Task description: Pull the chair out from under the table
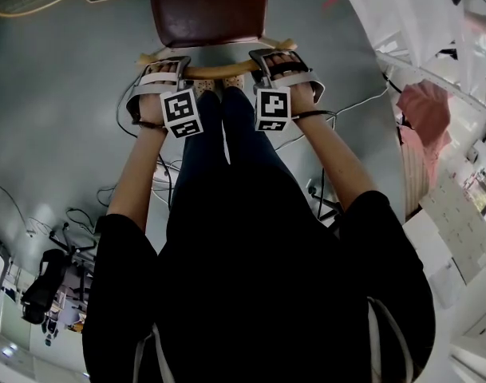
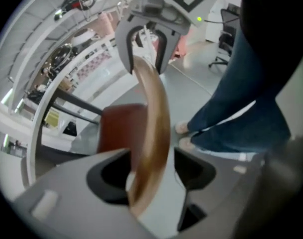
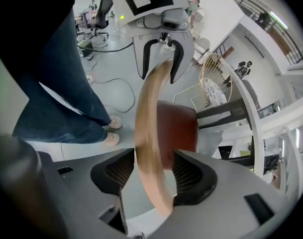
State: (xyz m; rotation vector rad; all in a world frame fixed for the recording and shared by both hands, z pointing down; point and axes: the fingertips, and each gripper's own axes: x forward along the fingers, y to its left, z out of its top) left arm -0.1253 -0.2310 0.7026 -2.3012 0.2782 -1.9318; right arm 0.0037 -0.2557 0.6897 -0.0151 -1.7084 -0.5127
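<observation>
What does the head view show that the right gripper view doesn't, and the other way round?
Only the head view: the person's arms and the marker cube on the right tongs. Only the right gripper view: those tongs' pads standing open either side of the chair's wooden rail, and a white wire chair behind. Both: that rail, the red seat and the left tongs.

The head view looks steeply down from above the chair's wooden back rail point(image 1: 219, 71), with the seat point(image 1: 208, 6) beyond. The left gripper view rides close over that rail, facing along it to the right gripper point(image 2: 145, 66). The right gripper view mirrors this toward the left gripper point(image 3: 161, 76). All three share rail and seat.
</observation>
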